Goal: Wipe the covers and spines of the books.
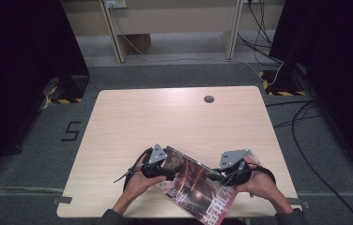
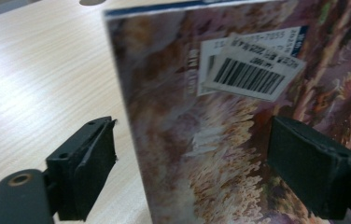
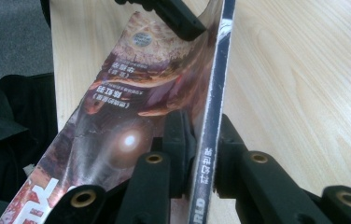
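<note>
A glossy magazine (image 1: 198, 186) with a dark reddish cover is held tilted near the table's front edge. My right gripper (image 3: 204, 149) is shut on its spine, one pad on each side of it. In the high view the right gripper (image 1: 220, 177) sits at the magazine's right side. My left gripper (image 2: 192, 163) stands open, its jaws wide apart. The magazine's (image 2: 187, 93) back cover with a barcode label (image 2: 253, 74) rises between the pads (image 2: 94, 158), which do not press on it. From above, the left gripper (image 1: 171, 172) is at the magazine's left edge.
The light wooden table (image 1: 165, 117) has a round cable hole (image 1: 209, 99) at the back. Cables (image 1: 306, 126) trail over the grey floor to the right. Dark curtains stand on both sides, and wooden furniture legs (image 1: 118, 42) are behind the table.
</note>
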### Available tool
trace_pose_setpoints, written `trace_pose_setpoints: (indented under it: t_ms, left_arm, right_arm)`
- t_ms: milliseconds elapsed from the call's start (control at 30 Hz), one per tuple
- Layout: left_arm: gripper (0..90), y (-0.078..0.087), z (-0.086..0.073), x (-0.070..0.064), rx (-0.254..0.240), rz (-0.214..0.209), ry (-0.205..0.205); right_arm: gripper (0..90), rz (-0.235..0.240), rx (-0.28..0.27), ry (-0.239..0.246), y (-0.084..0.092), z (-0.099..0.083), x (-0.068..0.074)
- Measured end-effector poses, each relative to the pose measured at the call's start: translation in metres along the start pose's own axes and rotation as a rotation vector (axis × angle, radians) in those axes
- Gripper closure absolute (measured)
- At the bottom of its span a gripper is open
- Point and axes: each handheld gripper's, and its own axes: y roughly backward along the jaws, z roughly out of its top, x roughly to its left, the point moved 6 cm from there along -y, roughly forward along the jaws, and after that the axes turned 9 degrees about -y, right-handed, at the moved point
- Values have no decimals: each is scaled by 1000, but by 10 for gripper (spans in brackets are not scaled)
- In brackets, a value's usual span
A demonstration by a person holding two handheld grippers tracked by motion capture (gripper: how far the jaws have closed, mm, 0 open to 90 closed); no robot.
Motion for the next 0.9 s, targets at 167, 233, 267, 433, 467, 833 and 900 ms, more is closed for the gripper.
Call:
trace_pose_setpoints:
  t_ms: [167,233,267,433,467,833,900]
  left_arm:
    - [323,2,-3,0,13,12,-38]
    - [407,5,-5,2,2,16,-32]
    - [442,6,-6,3,-2,21,-46]
    - [619,14,-5,1,1,44,-113]
    - [643,16,-6,1,2,41,-113]
    - [756,32,-13,2,3,60,-136]
    - [769,35,-15,2,13,84,-139]
  right_arm:
    - [794,-10,1,-1,-1,0,-2]
    - [805,-36,22,-16,-2,-1,-4]
    - [809,-41,27,-22,-4,-1,-6]
    - [810,-94,57,-34,-6,0,-16]
    - [810,-100,58,-39,-6,0,-17]
    - [720,-146,45,-32,-15,12,-37]
    - [688,-169,47,-32,-19,14,-40]
